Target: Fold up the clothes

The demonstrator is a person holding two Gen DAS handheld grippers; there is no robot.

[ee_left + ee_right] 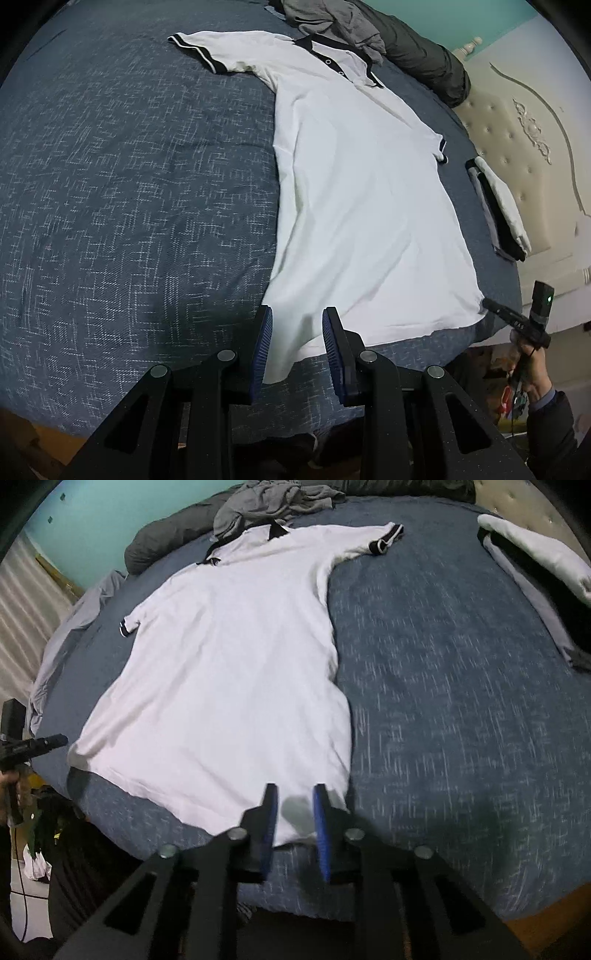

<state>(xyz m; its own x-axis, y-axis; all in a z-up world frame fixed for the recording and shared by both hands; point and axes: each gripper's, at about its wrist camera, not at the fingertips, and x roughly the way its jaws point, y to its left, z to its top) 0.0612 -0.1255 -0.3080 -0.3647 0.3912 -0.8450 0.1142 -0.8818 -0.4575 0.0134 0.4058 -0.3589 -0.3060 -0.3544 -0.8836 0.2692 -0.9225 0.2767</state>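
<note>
A white polo shirt (354, 192) with black collar and black sleeve bands lies spread flat, front up, on a bed (129, 184) covered in a dark blue flecked sheet. Its collar points toward the far side of the bed, its hem toward the near edge.

The left gripper (297, 343) hangs over one bottom corner of the shirt. Its blue-padded fingers (264, 347) stand apart, with the hem corner lying between them; the pads do not press on the cloth.

The right gripper (295, 827) hangs over the other bottom corner. Its jaws are slightly parted, the white hem showing in the gap, and nothing is pinched. The right wrist view is blurred.

Each gripper also shows at the edge of the other's view, held by a person's hand (526, 369) in a dark sleeve.

Beyond the collar lies a crumpled grey garment (273, 502) against a dark grey pillow (424, 62). A small stack of folded clothes (498, 210), white on top with black and grey beneath, sits on the bed beside a cream tufted headboard (517, 122). The wall behind is teal.
</note>
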